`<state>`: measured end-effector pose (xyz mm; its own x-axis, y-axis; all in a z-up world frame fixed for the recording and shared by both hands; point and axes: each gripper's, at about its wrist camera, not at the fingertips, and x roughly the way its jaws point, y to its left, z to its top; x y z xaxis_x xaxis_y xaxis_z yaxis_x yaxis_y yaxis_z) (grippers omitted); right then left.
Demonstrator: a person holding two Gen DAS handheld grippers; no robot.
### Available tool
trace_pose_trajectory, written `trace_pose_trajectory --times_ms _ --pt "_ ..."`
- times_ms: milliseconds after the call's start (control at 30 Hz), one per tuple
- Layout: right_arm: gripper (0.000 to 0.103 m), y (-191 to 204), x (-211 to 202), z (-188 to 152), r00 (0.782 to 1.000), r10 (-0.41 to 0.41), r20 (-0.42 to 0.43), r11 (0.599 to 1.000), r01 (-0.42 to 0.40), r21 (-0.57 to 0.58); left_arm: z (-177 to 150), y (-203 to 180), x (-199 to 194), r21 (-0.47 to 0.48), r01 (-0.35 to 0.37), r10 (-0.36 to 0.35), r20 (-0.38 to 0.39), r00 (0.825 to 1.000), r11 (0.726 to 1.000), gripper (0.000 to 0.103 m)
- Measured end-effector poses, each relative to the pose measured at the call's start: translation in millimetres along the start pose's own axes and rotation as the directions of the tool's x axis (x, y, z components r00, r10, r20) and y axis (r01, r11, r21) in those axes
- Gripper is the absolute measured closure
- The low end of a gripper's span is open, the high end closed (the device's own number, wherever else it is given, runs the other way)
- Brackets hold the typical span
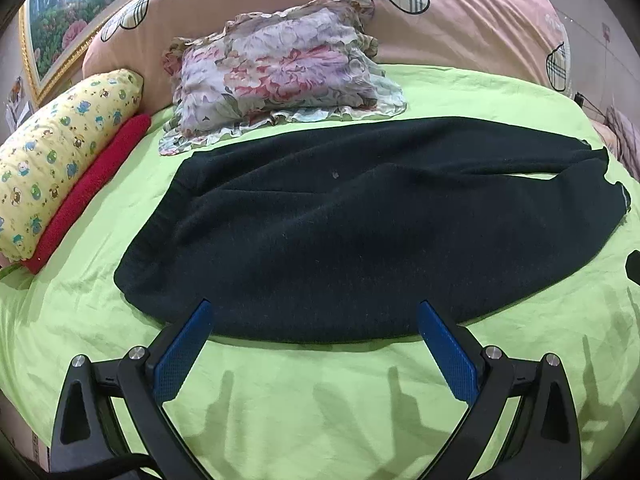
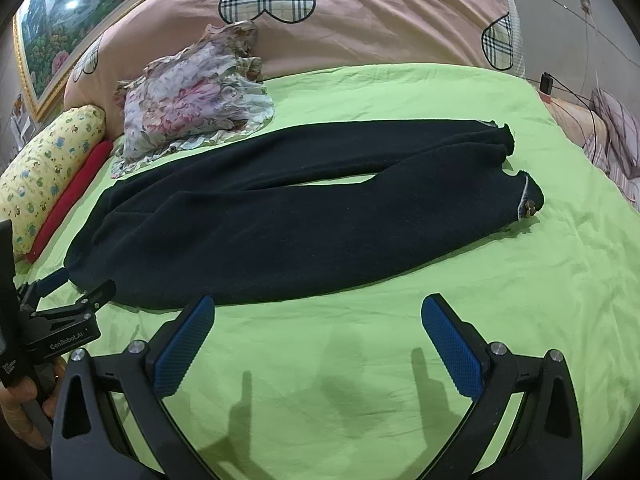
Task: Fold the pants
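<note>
Dark pants (image 1: pixel 340 224) lie flat on the green bedsheet (image 1: pixel 320 400), waist at the left, both legs stretched to the right. They also show in the right wrist view (image 2: pixel 280 220), with the cuffs (image 2: pixel 524 196) at the right. My left gripper (image 1: pixel 316 312) is open and empty, its blue pads (image 1: pixel 184 352) just over the pants' near edge. My right gripper (image 2: pixel 318 308) is open and empty above the bare sheet (image 2: pixel 360 360), just in front of the pants. The left gripper (image 2: pixel 76 280) also shows in the right wrist view, near the waist.
A floral pillow (image 1: pixel 280 76) lies behind the pants. A yellow bolster (image 1: pixel 60 156) and a red cloth (image 1: pixel 92 188) lie along the left. A pink quilt (image 1: pixel 440 28) is piled at the back. A framed picture (image 1: pixel 60 20) hangs at the left. Cables and a charger (image 2: pixel 546 84) sit off the right edge.
</note>
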<state>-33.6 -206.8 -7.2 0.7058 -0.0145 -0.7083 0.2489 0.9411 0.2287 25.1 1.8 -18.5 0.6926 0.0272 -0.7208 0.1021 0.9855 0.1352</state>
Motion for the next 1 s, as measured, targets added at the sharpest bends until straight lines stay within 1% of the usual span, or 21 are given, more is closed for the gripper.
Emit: trace_pose_trajectory --times_ms 167,367,1000 --pt "0.000 -4.2 0.9 0.3 1.000 0.007 -0.004 1.000 -0.007 0.011 0.1 -0.7 -0.3 0.004 -0.010 0.010 0.007 1.000 1.000 0.001" --pt "0.000 -3.6 1.0 0.6 1.000 0.008 -0.001 1.000 -0.008 0.016 -3.2 -1.3 -0.2 0.007 0.000 0.000 0.010 1.000 1.000 0.001" --pt "0.000 -2.3 3.3 2.3 1.000 0.015 -0.008 1.000 -0.014 0.021 -3.5 0.4 8.1 0.006 0.003 -0.003 -0.015 1.000 1.000 0.001"
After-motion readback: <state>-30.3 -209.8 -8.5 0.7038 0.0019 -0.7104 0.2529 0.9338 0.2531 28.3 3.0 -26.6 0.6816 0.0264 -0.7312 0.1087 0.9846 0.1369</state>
